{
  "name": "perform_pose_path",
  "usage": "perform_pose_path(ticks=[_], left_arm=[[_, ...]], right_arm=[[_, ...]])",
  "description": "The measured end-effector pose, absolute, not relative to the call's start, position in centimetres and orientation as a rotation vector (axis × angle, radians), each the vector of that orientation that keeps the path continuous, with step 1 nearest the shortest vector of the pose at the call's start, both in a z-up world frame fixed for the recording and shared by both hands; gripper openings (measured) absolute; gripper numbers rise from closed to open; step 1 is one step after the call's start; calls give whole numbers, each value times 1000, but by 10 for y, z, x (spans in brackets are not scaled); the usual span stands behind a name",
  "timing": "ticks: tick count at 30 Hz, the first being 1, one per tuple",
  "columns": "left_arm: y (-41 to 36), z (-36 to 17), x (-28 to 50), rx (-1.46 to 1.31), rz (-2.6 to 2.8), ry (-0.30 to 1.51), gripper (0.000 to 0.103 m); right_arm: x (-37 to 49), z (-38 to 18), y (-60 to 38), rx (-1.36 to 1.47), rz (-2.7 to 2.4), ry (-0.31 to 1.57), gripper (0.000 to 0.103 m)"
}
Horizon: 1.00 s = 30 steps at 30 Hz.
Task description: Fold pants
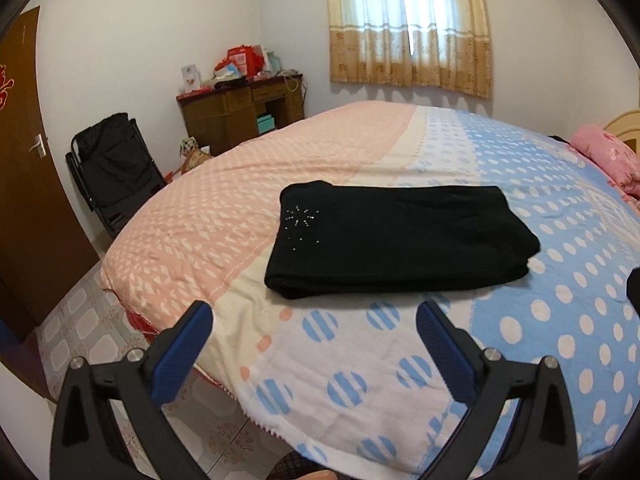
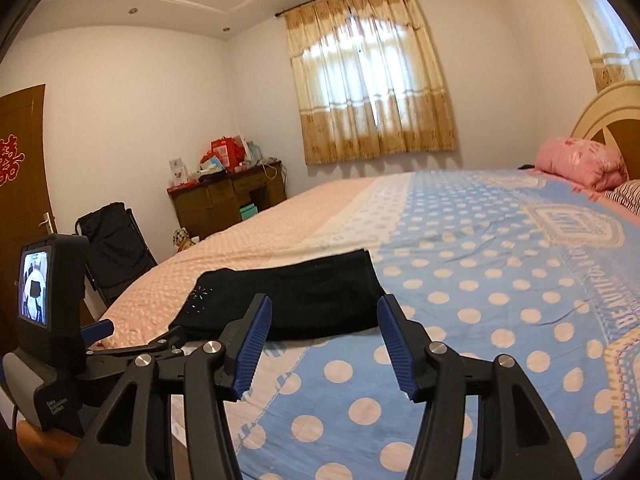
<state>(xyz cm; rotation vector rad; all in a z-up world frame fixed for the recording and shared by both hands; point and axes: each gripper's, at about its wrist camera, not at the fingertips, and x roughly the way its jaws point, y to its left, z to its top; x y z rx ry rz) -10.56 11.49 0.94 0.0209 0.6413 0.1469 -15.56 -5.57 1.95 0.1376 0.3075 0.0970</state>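
The black pants (image 1: 400,236) lie folded into a flat rectangle on the bedspread (image 1: 360,360), with a small rhinestone pattern at their left end. My left gripper (image 1: 314,316) is open and empty, held just in front of the pants' near edge without touching them. In the right wrist view the pants (image 2: 304,296) lie just beyond my right gripper (image 2: 324,312), which is open and empty above the bed. The left gripper's body with its small screen (image 2: 48,292) shows at the left of that view.
The bed has a pink and blue dotted bedspread (image 2: 480,280) and a pink pillow (image 2: 580,164) by the headboard. A wooden desk (image 1: 240,112) with clutter, a black folding chair (image 1: 112,168) and a brown door (image 1: 24,160) stand beyond the bed's left edge. A curtained window (image 1: 408,28) is behind.
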Motion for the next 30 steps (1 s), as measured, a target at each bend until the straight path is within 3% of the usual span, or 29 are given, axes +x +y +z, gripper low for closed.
perform_pose_path(ticks=[30], left_arm=[[114, 26, -132, 27, 165, 586, 103]], right_arm=[[-172, 31, -56, 164, 95, 264, 60]])
